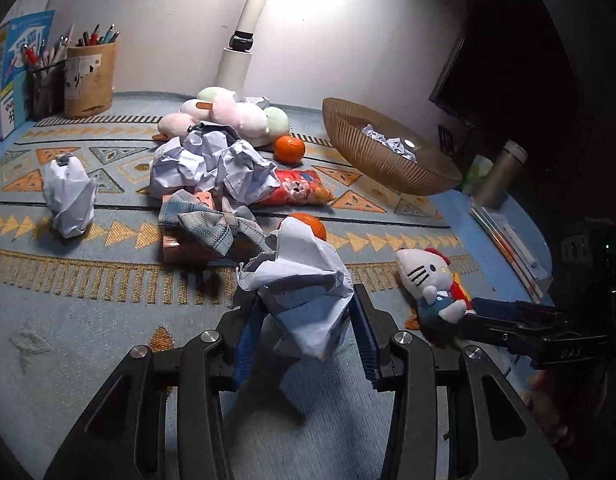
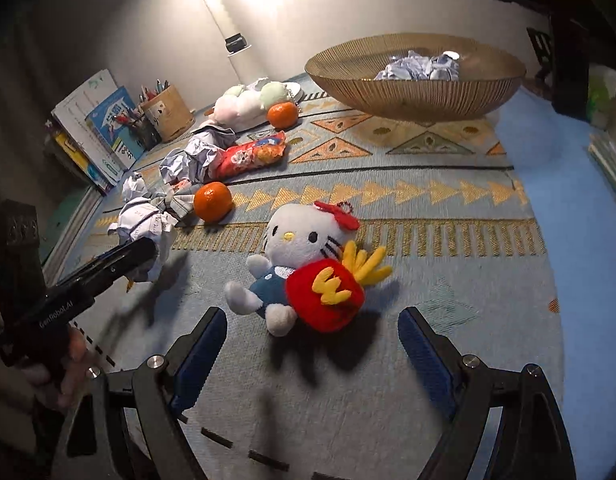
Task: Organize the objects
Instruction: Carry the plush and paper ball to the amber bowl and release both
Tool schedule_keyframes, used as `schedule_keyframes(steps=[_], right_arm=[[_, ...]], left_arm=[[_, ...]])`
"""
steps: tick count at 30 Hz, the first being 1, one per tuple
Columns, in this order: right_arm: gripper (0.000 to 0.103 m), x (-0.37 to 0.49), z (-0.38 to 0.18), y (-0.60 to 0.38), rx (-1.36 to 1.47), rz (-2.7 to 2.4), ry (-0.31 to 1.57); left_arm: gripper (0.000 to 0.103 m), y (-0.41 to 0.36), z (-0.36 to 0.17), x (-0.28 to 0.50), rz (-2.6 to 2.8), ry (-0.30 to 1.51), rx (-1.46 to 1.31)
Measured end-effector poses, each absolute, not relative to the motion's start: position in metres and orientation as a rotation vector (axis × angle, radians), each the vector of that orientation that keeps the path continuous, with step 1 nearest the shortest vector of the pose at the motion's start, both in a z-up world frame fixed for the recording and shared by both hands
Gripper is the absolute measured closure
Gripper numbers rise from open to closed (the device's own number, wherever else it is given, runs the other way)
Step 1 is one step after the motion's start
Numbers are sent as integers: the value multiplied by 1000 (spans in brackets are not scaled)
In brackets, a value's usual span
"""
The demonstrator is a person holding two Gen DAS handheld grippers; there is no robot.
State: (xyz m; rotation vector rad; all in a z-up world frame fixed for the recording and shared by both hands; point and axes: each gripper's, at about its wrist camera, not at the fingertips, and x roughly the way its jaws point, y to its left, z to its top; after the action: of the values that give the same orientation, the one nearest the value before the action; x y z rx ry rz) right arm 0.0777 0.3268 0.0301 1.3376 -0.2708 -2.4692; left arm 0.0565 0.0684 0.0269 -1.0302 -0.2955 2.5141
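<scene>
My left gripper [image 1: 306, 308] is shut on a crumpled white paper ball [image 1: 304, 280] and holds it above the patterned mat; it also shows in the right wrist view [image 2: 144, 228]. My right gripper [image 2: 311, 340] is open and empty, just in front of a Hello Kitty plush [image 2: 304, 268] that lies on the mat between the fingers' line. The plush also shows in the left wrist view [image 1: 431, 284]. A ribbed brown bowl [image 2: 411, 92] at the back right holds crumpled paper [image 2: 419, 66]. More crumpled paper [image 1: 212, 164] lies mid-mat.
Two oranges [image 2: 212, 202] [image 2: 282, 114], a snack bag [image 2: 252, 156], a plaid cloth [image 1: 204, 220] on a pink box, a pastel plush pile [image 1: 224, 114], pen holders [image 1: 90, 74] and books stand at the left. A thermos [image 1: 501, 172] stands at the right.
</scene>
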Motion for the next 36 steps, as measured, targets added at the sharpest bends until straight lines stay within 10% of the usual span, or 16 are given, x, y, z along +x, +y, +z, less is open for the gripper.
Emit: schedule_keyframes(steps=[10, 15, 26, 36], right_arm=[[17, 54, 22, 297, 1408, -2573, -226], [43, 54, 22, 293, 1378, -2636, -137], [53, 62, 27, 294, 1285, -2629, -146], [54, 40, 119, 352, 1022, -2775, -279]], left_arm=[[63, 64, 26, 55, 2497, -344, -1018], [63, 63, 24, 54, 2496, -349, -1028], [63, 71, 25, 56, 2531, -281, -1043], [63, 133, 113, 4, 2505, -183, -882]])
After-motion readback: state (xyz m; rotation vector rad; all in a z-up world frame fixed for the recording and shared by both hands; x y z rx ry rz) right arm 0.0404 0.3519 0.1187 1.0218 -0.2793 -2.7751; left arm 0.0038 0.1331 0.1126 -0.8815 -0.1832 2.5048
